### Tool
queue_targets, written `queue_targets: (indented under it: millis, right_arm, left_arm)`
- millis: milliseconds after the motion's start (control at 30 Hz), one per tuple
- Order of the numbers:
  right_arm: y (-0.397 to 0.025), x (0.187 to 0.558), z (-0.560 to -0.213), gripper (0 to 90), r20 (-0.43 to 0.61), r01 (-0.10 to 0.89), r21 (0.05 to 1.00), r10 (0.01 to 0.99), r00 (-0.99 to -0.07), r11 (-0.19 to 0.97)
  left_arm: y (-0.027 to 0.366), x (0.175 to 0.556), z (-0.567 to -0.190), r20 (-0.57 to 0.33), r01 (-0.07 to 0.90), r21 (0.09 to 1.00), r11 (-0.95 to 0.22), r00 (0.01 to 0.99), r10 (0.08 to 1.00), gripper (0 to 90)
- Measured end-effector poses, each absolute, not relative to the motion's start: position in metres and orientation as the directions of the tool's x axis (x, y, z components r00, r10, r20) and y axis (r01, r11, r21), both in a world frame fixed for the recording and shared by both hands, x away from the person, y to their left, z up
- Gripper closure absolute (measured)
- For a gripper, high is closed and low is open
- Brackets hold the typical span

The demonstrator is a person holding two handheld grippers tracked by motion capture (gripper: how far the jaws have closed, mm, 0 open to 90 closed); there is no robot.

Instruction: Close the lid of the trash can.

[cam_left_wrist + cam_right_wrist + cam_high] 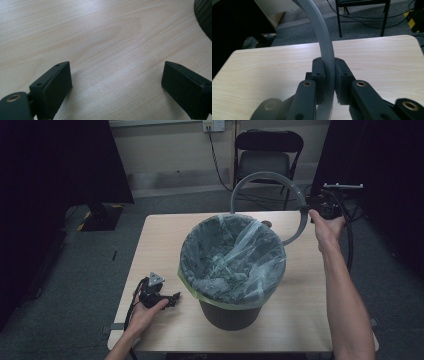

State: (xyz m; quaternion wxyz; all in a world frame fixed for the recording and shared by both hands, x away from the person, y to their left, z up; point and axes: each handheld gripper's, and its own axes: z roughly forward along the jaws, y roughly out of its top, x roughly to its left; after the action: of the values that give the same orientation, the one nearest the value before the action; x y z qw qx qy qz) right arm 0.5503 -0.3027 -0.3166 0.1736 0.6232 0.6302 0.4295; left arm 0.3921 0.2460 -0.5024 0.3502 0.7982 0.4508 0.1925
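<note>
A dark bin (229,315) lined with a pale plastic bag (232,255) stands in the middle of the wooden table (160,240). A grey ring (295,195) is lifted off the bin, tilted up over its far right side. My right gripper (320,206) is shut on the grey ring (324,45), which runs between the two black jaws. My left gripper (172,298) rests on the table left of the bin, open, with bare wood between its fingers (56,85). The bin's ribbed wall (205,17) shows at the upper right of the left gripper view.
A black folding chair (269,150) stands behind the table, with cables on the grey carpet near it. Dark curtains hang at both sides. Bare tabletop lies left of the bin and along the front edge (220,342).
</note>
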Motion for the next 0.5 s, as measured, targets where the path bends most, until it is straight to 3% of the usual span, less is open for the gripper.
queue_targets:
  millis: [300,500]
  right_arm:
    - [-0.308,0.567,-0.32,80.6,0.299,0.657,0.734,0.95,-0.085,-0.172]
    - [-0.314,0.57,-0.313,80.6,0.371,0.641,0.734,0.923,-0.102,-0.224]
  left_arm:
    - [0.246,0.392,-0.502,-0.004,0.583,0.733,-0.351,0.519,0.855,8.8]
    - [0.246,0.392,-0.502,-0.008,0.585,0.732,-0.348,0.519,0.855,8.8]
